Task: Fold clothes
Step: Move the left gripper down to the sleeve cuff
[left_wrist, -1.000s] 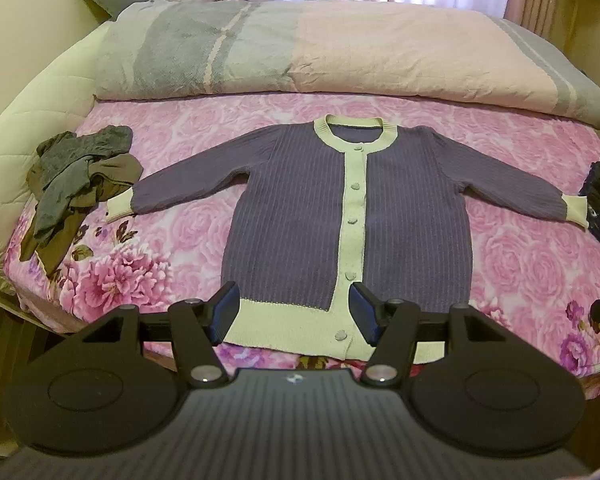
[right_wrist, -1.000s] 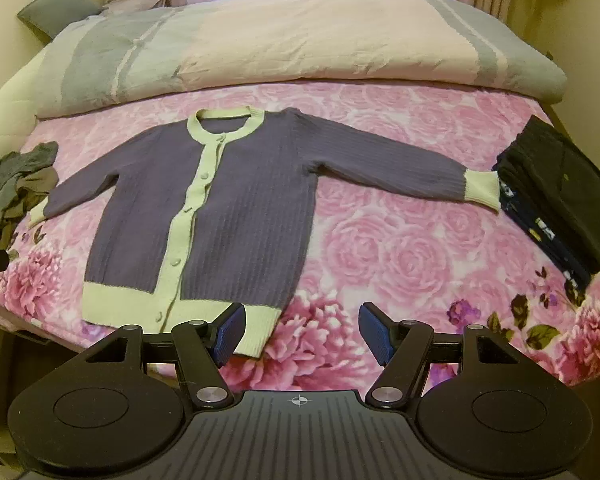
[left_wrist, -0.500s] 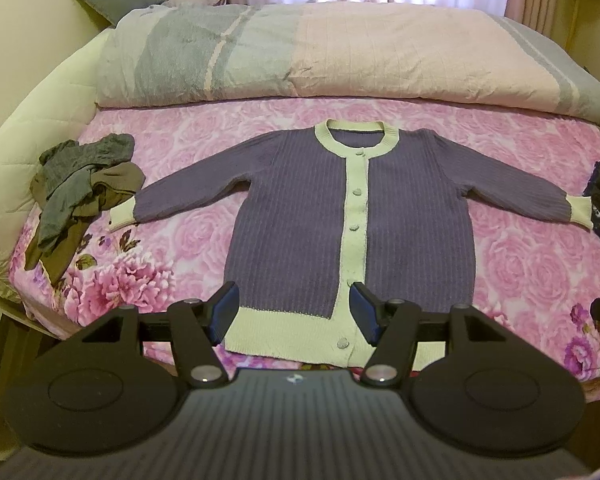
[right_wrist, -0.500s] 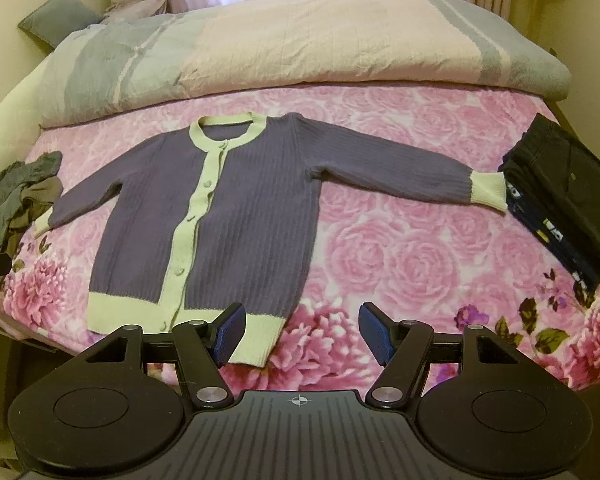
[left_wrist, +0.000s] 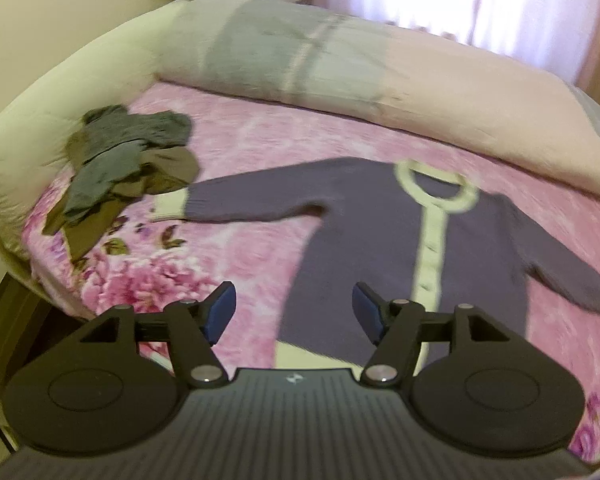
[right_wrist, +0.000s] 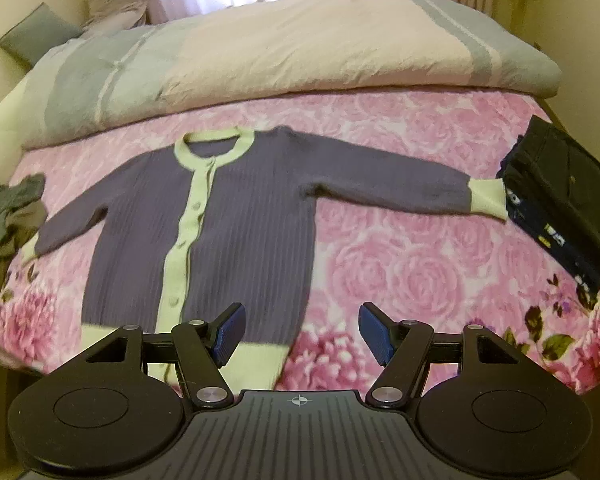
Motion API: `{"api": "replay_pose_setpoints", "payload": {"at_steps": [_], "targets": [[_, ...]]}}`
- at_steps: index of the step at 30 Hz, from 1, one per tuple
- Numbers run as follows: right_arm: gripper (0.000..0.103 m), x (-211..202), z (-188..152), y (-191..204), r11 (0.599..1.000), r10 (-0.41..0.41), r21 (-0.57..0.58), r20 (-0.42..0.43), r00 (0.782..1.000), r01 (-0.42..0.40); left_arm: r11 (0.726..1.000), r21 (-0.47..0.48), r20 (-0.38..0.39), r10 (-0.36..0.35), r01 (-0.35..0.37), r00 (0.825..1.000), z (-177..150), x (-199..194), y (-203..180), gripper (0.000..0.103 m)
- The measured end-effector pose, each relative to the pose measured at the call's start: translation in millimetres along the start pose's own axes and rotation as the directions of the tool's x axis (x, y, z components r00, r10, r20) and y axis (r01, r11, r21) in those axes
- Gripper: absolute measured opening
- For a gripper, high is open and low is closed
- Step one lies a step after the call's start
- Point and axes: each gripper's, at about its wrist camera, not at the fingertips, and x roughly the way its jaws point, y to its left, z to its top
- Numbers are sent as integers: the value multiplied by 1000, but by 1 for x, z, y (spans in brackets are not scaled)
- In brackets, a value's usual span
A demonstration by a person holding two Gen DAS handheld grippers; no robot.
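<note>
Your left tool (left_wrist: 293, 309) and right tool (right_wrist: 301, 331) both hang spread and empty near the hem of the purple cardigan (right_wrist: 236, 216), which lies apparently flat on the bed (right_wrist: 400, 264).

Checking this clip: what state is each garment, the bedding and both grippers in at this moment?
Purple knit cardigan with pale green trim: spread flat, buttoned, sleeves out, unfolded.
Grey and olive garments: crumpled heap beside the cardigan's cuff.
Dark clothes: folded, stacked at bed edge.
Grey and cream striped duvet: bunched along the far side.
Left gripper: open, empty.
Right gripper: open, empty.
</note>
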Motion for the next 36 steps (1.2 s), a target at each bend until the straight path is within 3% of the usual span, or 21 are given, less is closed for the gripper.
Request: {"api": "replay_pose_setpoints", "payload": {"at_steps": [5,10,16,19,26,30,35,36], "targets": [[66,20,31,18,1000,2,26,29,1000,-3,996,-91,-30,13,-15,999,33,41,48,61],[66,43,64,42,998,16,54,83,996,-21,977,-212,-75,-49,32,996,65,96,93,61],[66,81,100,60,980,23,193,104,994,-43,934,-343,-126,-146,95,981,93,168,131,61],[66,102,114,65,964,25,261,92,995,-48,889,-443,-126,-187,114,974,96,208,150,61],[66,164,122,77,920,13,392,7,1000,-15,743,-654,-108,-280,144,954,103,301,197,61],[66,201,115,81,912,-5,409,-44,999,23,610,-781,-50,-280,138,959,74,344,220,60],[66,244,100,80,907,-28,416,-97,995,67,411,-900,32,-272,146,962,34,394,239,57],[66,251,96,80,908,-26,414,-102,994,66,389,-908,51,-269,157,962,28,402,241,57]]}}
